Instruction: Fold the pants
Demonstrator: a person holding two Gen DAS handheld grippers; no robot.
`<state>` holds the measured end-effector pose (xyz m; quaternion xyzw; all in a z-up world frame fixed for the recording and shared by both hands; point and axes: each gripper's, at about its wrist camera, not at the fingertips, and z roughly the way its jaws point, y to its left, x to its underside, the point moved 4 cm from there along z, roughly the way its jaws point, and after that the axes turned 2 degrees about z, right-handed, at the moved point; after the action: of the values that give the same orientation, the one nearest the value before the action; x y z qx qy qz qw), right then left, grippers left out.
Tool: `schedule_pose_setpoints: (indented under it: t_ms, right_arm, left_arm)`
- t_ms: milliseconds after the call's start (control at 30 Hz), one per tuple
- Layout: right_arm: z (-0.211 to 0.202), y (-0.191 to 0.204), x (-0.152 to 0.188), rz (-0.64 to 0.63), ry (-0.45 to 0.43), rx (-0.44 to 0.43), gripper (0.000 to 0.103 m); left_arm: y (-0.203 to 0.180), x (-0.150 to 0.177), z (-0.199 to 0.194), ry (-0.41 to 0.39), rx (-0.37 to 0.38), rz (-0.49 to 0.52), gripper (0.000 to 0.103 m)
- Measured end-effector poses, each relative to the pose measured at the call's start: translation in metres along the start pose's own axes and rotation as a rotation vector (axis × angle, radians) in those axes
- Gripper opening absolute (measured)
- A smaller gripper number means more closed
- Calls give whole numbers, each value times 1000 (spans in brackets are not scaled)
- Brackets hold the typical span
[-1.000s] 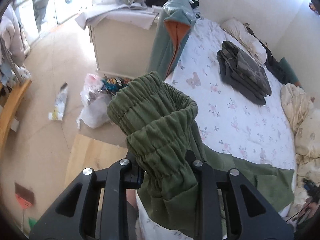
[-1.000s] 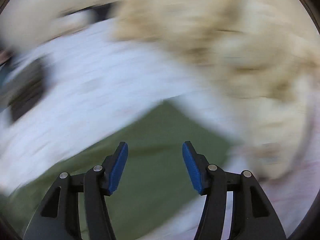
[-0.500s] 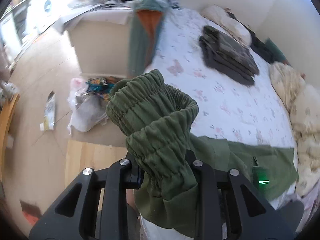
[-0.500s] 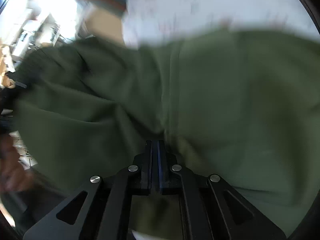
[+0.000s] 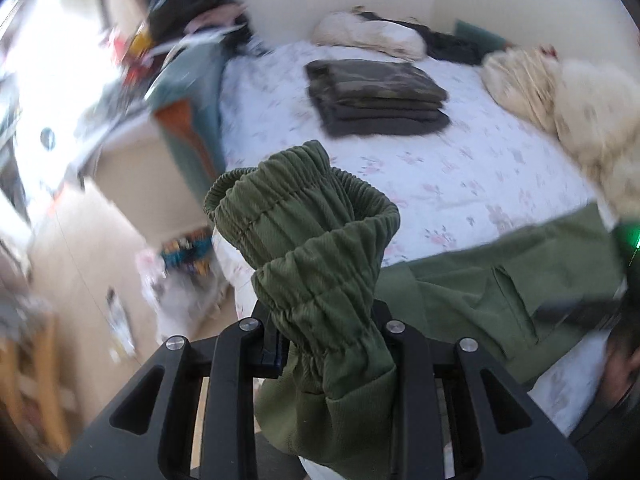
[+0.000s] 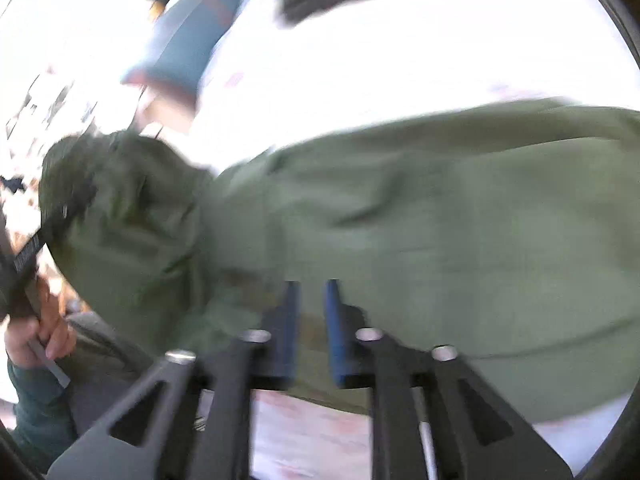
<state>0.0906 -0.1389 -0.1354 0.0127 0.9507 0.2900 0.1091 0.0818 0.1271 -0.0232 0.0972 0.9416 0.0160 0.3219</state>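
Blur smears the right gripper [image 6: 311, 320], fingers slightly parted around green pants [image 6: 400, 220]; left gripper [image 5: 326, 336] clamps their waistband, hiding its fingertips. Folded clothes [image 5: 376, 100] lie far on bed [image 5: 460, 176].

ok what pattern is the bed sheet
White with small pink flowers, the bed sheet shows best in the left wrist view.
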Motion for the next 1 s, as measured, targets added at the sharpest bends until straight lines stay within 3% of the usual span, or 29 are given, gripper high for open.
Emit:
schedule_pose_setpoints:
  t_ms: [67, 167, 267, 333, 467, 533, 600, 667, 833, 967, 1000]
  right_arm:
    - [-33, -29, -1, 57, -88, 71, 89]
    - [-75, -67, -1, 129, -208, 98, 89]
    - [-107, -100, -2, 224, -297, 94, 89]
    - [-116, -115, -1, 277, -337, 107, 89]
    - [-120, -127, 5, 344, -350, 108, 89]
    - [-118, -141, 4, 343, -324, 108, 89]
    - [-117, -148, 7, 350, -303, 111, 89]
    - [-113, -150, 8, 357, -295, 110, 89]
    - [-93, -144, 10, 356, -250, 110, 89]
    - [-80, -115, 10, 257, -229, 89, 89]
    - [-74, -106, 11, 225, -212, 80, 89]
  left_arm:
    - [-35, -1, 3, 14, -69, 78, 22]
    - [-99, -1, 4, 4, -82, 202, 22]
    - [-163, 8, 22, 48, -54, 310, 22]
    - [-206, 26, 49, 90, -49, 389, 22]
    - [-247, 68, 101, 195, -74, 522, 23]
    - [-249, 76, 113, 223, -41, 483, 30]
    - [-248, 78, 112, 231, 36, 453, 55]
    - [-247, 75, 100, 243, 141, 423, 67]
    - [-220, 57, 42, 173, 283, 278, 68]
    - [-151, 49, 26, 124, 258, 9, 70]
    - [-130, 53, 29, 127, 218, -68, 70]
